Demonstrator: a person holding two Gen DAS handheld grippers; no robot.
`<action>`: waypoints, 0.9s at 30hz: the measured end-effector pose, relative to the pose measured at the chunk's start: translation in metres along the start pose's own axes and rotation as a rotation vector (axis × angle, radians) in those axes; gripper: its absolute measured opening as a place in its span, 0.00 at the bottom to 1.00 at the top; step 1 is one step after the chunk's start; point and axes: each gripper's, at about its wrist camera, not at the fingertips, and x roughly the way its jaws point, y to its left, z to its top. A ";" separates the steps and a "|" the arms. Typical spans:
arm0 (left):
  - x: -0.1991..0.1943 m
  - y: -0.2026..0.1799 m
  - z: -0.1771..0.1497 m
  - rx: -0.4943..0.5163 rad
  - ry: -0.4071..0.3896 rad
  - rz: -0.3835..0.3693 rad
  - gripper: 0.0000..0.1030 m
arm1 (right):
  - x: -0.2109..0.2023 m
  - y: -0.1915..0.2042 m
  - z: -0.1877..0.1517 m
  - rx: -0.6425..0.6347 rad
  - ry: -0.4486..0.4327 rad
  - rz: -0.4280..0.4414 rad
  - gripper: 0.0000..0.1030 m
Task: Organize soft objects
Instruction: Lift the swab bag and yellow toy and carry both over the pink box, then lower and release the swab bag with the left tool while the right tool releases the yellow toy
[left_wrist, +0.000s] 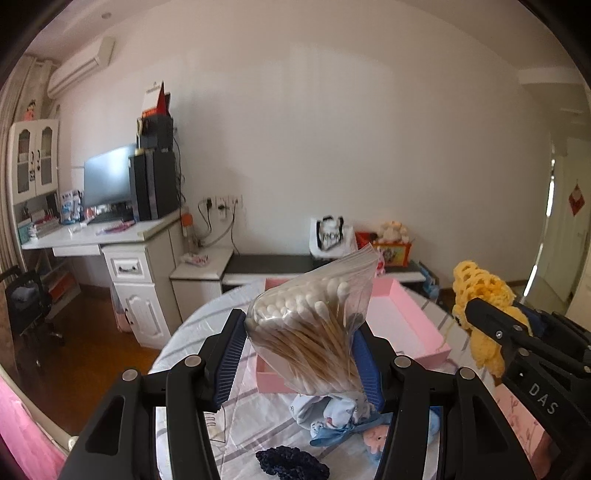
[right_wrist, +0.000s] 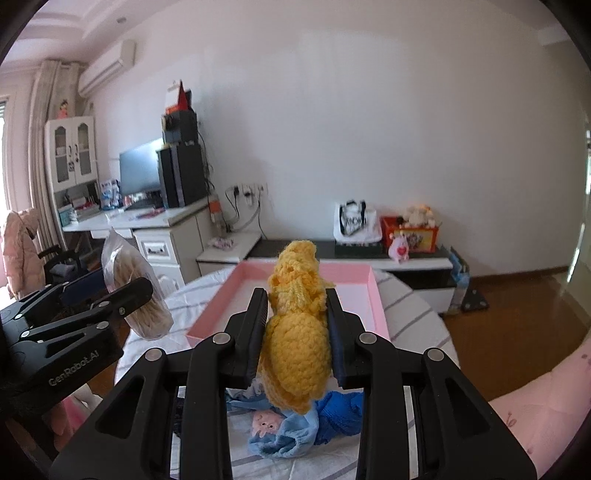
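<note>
My left gripper (left_wrist: 299, 332) is shut on a clear bag of cotton swabs (left_wrist: 310, 328), held above the near end of the pink tray (left_wrist: 413, 325). The bag also shows at the left of the right wrist view (right_wrist: 136, 295). My right gripper (right_wrist: 297, 310) is shut on a yellow crocheted piece (right_wrist: 299, 343), held above the near end of the pink tray (right_wrist: 376, 295). The yellow piece shows at the right of the left wrist view (left_wrist: 480, 291). Light blue cloth with a doll face (right_wrist: 280, 424), a blue knit piece (right_wrist: 340, 410) and a dark navy crocheted piece (left_wrist: 291, 461) lie on the table below.
The round table has a white checked cloth (left_wrist: 195, 332). Behind it stand a white desk with a monitor (left_wrist: 110, 236) and a low cabinet with a bag and toys (right_wrist: 388, 229). Wood floor (right_wrist: 517, 314) lies to the right.
</note>
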 end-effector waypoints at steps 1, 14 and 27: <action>0.007 -0.001 0.002 0.001 0.013 -0.001 0.51 | 0.006 -0.001 -0.002 0.004 0.013 0.000 0.27; 0.128 -0.024 0.063 0.017 0.194 -0.029 0.51 | 0.106 -0.026 -0.018 0.050 0.175 -0.022 0.27; 0.270 -0.033 0.126 0.037 0.322 -0.032 0.52 | 0.171 -0.039 -0.022 0.072 0.290 -0.026 0.28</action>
